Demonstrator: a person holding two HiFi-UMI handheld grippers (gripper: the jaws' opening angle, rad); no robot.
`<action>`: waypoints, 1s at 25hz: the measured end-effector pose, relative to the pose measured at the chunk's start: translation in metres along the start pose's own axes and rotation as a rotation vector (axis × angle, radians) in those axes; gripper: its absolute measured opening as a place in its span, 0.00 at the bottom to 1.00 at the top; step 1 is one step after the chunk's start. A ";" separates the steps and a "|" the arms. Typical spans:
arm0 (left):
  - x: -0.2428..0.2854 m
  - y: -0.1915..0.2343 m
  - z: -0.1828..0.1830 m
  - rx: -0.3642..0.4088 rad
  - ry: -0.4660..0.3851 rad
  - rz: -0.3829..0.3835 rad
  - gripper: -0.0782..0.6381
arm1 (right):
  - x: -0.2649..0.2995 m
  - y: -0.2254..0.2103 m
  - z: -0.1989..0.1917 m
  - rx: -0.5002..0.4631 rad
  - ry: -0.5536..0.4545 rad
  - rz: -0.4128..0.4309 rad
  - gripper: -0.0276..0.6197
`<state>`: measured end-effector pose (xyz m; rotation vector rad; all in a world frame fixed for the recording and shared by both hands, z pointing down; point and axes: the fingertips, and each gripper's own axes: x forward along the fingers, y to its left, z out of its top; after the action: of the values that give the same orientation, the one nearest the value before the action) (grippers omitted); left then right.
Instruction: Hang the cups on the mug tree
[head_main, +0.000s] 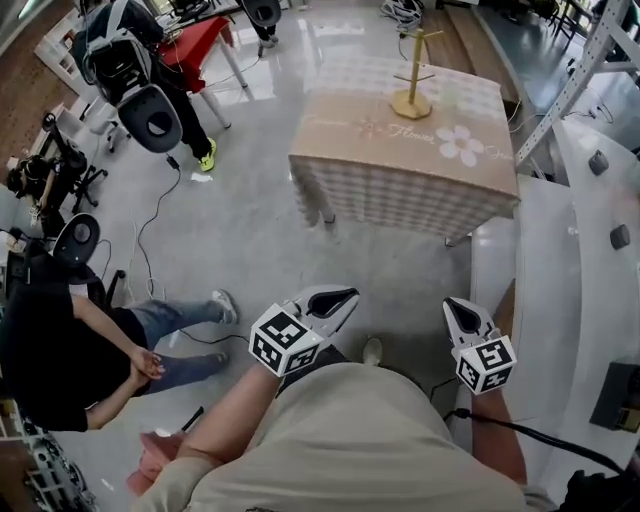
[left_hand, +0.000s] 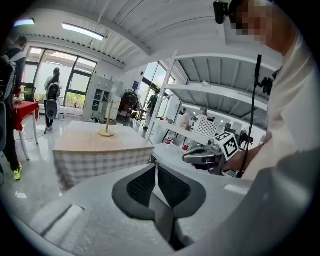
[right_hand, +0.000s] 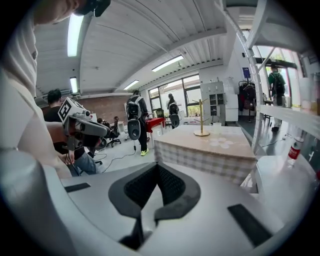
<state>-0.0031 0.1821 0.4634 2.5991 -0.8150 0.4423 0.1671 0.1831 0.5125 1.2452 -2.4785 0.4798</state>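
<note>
The wooden mug tree (head_main: 412, 70) stands on a table with a checked cloth (head_main: 400, 180), far ahead of me across the floor. It also shows small in the left gripper view, mug tree (left_hand: 106, 120), and in the right gripper view, mug tree (right_hand: 201, 117). A pale cup-like thing (right_hand: 216, 128) stands just beside it. Both grippers are held close to my body, well short of the table. My left gripper (head_main: 335, 298) is shut with nothing between its pads (left_hand: 142, 185). My right gripper (head_main: 462, 312) is likewise shut and empty, its pads (right_hand: 172, 185) meeting.
A person (head_main: 60, 350) sits on the floor at the left, legs stretched toward me. Office chairs (head_main: 150, 115), a red table (head_main: 195, 45) and floor cables lie further left. White shelving and a counter (head_main: 590, 250) run along the right side.
</note>
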 end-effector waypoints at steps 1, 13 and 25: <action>0.006 0.000 0.003 -0.004 -0.004 -0.001 0.12 | 0.000 -0.007 -0.001 0.008 0.004 0.003 0.06; 0.069 0.072 0.032 -0.039 -0.006 -0.039 0.20 | 0.058 -0.078 0.012 0.061 0.027 -0.050 0.23; 0.137 0.214 0.116 0.048 0.041 -0.167 0.21 | 0.184 -0.180 0.109 0.041 0.046 -0.215 0.27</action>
<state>-0.0021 -0.0970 0.4725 2.6660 -0.5750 0.4703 0.1945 -0.0954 0.5216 1.4795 -2.2739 0.4980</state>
